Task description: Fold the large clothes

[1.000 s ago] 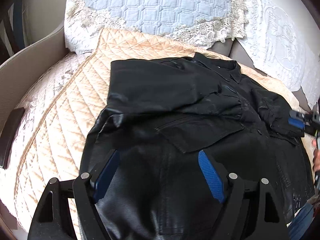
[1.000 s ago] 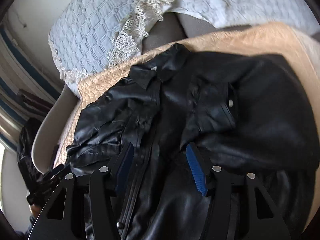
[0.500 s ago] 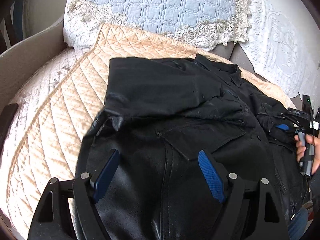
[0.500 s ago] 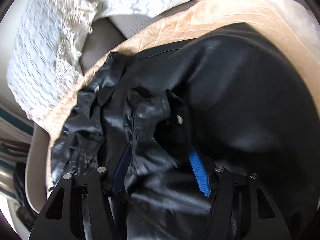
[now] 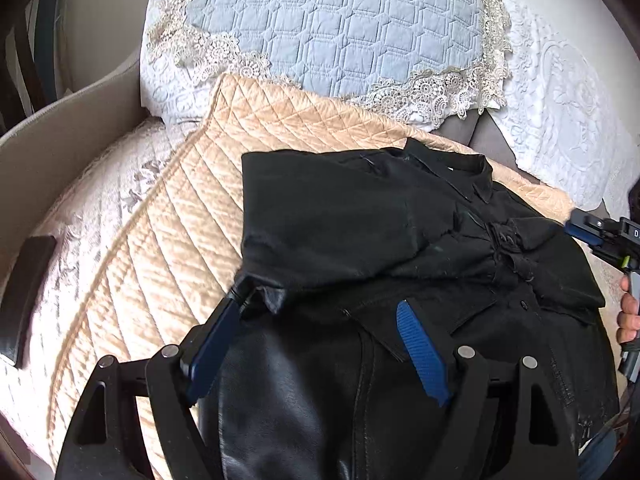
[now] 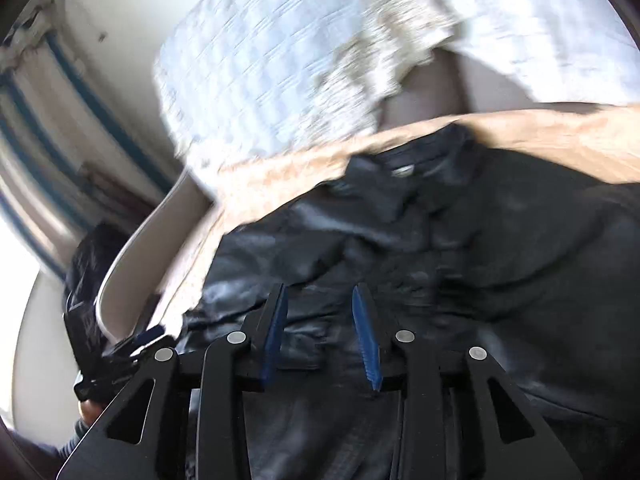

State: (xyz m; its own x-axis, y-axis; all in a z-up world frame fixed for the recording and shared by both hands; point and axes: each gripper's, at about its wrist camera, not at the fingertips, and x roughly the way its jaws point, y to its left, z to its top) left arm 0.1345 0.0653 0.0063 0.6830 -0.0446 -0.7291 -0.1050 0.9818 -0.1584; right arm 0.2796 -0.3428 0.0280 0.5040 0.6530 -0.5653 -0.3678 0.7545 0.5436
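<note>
Nearest us, left gripper [image 5: 320, 312] jaws spread wide over black leather jacket [image 5: 400, 240], nothing pinched. Right gripper [image 6: 318, 296] jaws opening, nothing clamped, hovering over the jacket front; view blurred. Jacket lies on peach quilted cover [image 5: 168, 232], one sleeve folded across the chest. Behind, blue lace-edged pillow [image 5: 340, 28].

A peach quilted cover [image 5: 248, 148] lies over a sofa seat, with a pale embroidered throw [image 5: 80, 216] spread beside it up to the curved beige armrest [image 5: 60, 132]. Against the backrest leans a light blue quilted cushion [image 5: 340, 28] edged in cream lace, next to white embossed fabric [image 5: 560, 112]. Bright daylight falls across everything, and a plain pale wall [image 6: 120, 20] stands behind the sofa.
</note>
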